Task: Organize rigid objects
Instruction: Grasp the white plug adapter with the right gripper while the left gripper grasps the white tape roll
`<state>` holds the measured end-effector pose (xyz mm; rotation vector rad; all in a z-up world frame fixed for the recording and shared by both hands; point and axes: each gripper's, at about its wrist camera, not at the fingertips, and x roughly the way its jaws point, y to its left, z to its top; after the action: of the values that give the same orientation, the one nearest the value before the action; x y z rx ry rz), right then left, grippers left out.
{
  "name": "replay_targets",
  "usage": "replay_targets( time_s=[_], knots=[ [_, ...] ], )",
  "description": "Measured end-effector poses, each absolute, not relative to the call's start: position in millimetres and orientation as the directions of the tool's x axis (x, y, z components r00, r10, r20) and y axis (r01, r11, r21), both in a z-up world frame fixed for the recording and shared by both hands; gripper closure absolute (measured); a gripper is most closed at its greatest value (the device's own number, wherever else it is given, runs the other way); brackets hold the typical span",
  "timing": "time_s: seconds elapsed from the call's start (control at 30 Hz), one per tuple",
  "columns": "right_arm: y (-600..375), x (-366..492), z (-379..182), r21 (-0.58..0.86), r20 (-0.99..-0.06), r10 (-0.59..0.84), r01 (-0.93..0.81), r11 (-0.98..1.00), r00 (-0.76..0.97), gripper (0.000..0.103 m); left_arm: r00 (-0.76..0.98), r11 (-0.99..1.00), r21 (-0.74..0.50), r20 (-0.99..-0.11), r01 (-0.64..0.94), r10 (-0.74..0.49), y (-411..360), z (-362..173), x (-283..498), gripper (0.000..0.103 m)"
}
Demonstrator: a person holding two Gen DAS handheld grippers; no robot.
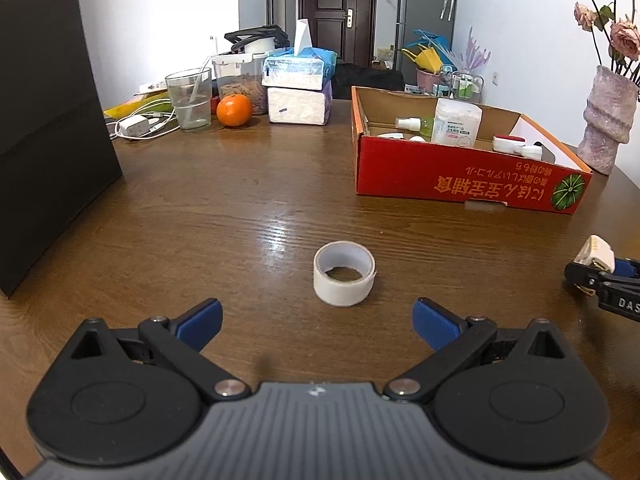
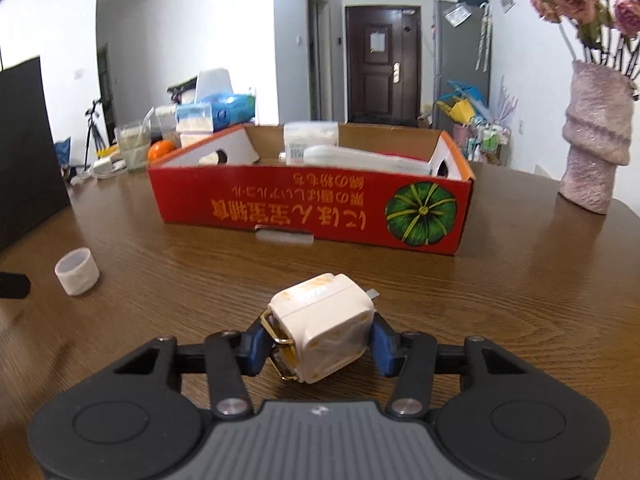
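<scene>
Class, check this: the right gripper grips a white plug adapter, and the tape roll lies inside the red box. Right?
Not quite. The tape roll lies on the table, outside the red box, as the left wrist view shows. The right gripper does grip the white plug adapter.

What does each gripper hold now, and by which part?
The right gripper holds a white plug by its two sides. The left gripper is open and holds nothing.

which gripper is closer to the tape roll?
Left. The left gripper hangs open just short of the tape roll; the right gripper, off to its side, grips a white block.
</scene>
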<state>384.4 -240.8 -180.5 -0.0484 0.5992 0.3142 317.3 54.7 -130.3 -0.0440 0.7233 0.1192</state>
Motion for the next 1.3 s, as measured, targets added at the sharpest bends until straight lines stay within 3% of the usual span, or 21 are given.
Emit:
replay_targets(
  time_s=[0.3, 0.7, 0.97, 1.07, 1.13, 1.2, 1.3],
  knots=[
    [-233, 356, -172, 0.030, -0.480, 0.211, -0.225, 0.974, 0.852, 0.053, 0.733, 0.994, 0.023, -0.673, -0.107, 0.094, 47, -136, 352, 0.000],
    [-231, 353, -171, 0.035, -0.479, 0.187, -0.194, 0.980, 0.858, 0.053, 0.750, 0.992, 0.008, -0.654, -0.123, 0.098, 46, -159, 366, 0.006],
    [-232, 353, -171, 0.036, -0.480, 0.173, -0.178, 0.983, 0.860, 0.053, 0.753, 0.995, 0.008, -0.653, -0.100, 0.081, 43, -164, 368, 0.023],
    [-232, 352, -171, 0.036, -0.478, 0.172, -0.177, 0.984, 0.861, 0.053, 0.756, 0.995, 0.001, -0.650, -0.099, 0.075, 44, -164, 368, 0.033],
    [-232, 352, -171, 0.035, -0.477, 0.171, -0.176, 0.984, 0.862, 0.053, 0.754, 0.996, -0.003, -0.654, -0.092, 0.067, 44, -165, 368, 0.051],
    [-233, 352, -171, 0.036, -0.477, 0.171, -0.175, 0.984, 0.862, 0.053, 0.746, 0.997, -0.004, -0.663, -0.082, 0.059, 44, -166, 369, 0.057],
    [-233, 352, -171, 0.037, -0.476, 0.167, -0.171, 0.985, 0.864, 0.053, 0.749, 0.997, -0.006, -0.661, -0.078, 0.055, 44, -166, 368, 0.057]
  ],
)
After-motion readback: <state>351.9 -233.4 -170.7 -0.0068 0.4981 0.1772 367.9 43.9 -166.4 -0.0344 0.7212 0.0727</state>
